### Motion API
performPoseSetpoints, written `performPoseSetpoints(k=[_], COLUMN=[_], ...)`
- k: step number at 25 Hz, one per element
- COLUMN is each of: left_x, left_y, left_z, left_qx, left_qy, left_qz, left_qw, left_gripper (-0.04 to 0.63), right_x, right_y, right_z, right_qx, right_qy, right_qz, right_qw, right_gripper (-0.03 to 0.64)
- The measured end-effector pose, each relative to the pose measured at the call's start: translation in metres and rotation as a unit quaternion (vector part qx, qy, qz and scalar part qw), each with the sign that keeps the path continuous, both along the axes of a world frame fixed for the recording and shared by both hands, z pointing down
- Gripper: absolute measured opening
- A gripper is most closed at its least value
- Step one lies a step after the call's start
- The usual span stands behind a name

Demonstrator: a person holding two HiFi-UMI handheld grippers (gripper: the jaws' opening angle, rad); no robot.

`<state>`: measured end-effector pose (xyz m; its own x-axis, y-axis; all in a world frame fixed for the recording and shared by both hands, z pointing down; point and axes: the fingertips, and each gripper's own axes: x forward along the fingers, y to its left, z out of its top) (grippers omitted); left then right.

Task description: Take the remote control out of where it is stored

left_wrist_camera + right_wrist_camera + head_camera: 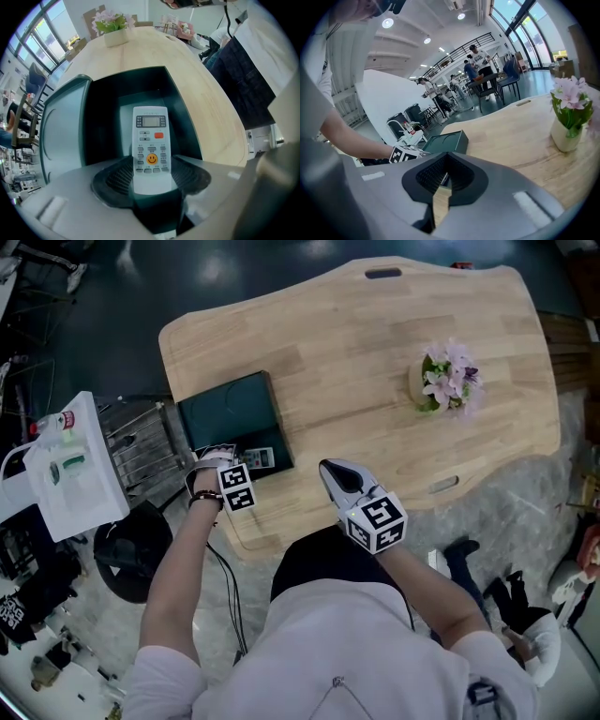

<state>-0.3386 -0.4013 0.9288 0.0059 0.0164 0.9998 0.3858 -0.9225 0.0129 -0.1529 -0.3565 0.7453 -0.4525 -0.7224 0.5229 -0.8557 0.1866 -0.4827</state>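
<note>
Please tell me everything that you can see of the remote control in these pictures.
The remote control is a slim white plastic bar with a small grey screen, grey buttons, one orange-red button and a yellow smiley. It is face up, its lower end clamped on both sides by the jaws of the left gripper. The rest reaches over the open dark green box on the wooden table.
</note>
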Motion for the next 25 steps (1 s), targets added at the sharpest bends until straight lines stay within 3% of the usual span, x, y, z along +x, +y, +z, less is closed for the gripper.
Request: performPoseSetpoints(k=[4, 7, 9, 11, 13, 18, 22, 25], left_x=[0.001, 0.008, 0.018, 0.030, 0.042, 0.055, 0.050, 0.035], left_y=[-0.004, -0.011, -0.014, -0.015, -0.018, -0.020, -0.015, -0.010], left_z=[-0.023, -0.057, -0.091, -0.133, -0.180, -0.294, -0.370, -0.417], left_qx=[0.020, 0.037, 0.042, 0.039, 0.032, 0.040, 0.058, 0.088], left_qy=[0.030, 0.074, 0.124, 0.191, 0.269, 0.442, 0.539, 0.595], left_qz=[-0.026, -0.075, -0.130, -0.198, -0.272, -0.400, -0.446, -0.459], left_qw=[0.9990, 0.9937, 0.9828, 0.9606, 0.9234, 0.8020, 0.7123, 0.6544], left_gripper=[0.250, 0.250, 0.250, 0.250, 0.250, 0.250, 0.250, 0.250], right_x=[0.007, 0.011, 0.012, 0.010, 0.007, -0.002, -0.011, -0.024], right_y=[-0.001, -0.004, -0.006, -0.010, -0.016, -0.039, -0.057, -0.065], right_z=[-0.011, -0.027, -0.042, -0.062, -0.086, -0.146, -0.194, -0.228], right_qx=[0.009, 0.024, 0.039, 0.057, 0.079, 0.139, 0.177, 0.202], right_qy=[0.009, 0.017, 0.023, 0.029, 0.033, 0.034, 0.033, 0.037], right_qz=[0.001, -0.002, -0.008, -0.017, -0.029, -0.061, -0.087, -0.108], right_qw=[1.000, 1.000, 0.999, 0.998, 0.996, 0.988, 0.980, 0.973], right_gripper=[0.028, 0.028, 0.028, 0.028, 0.028, 0.028, 0.028, 0.028])
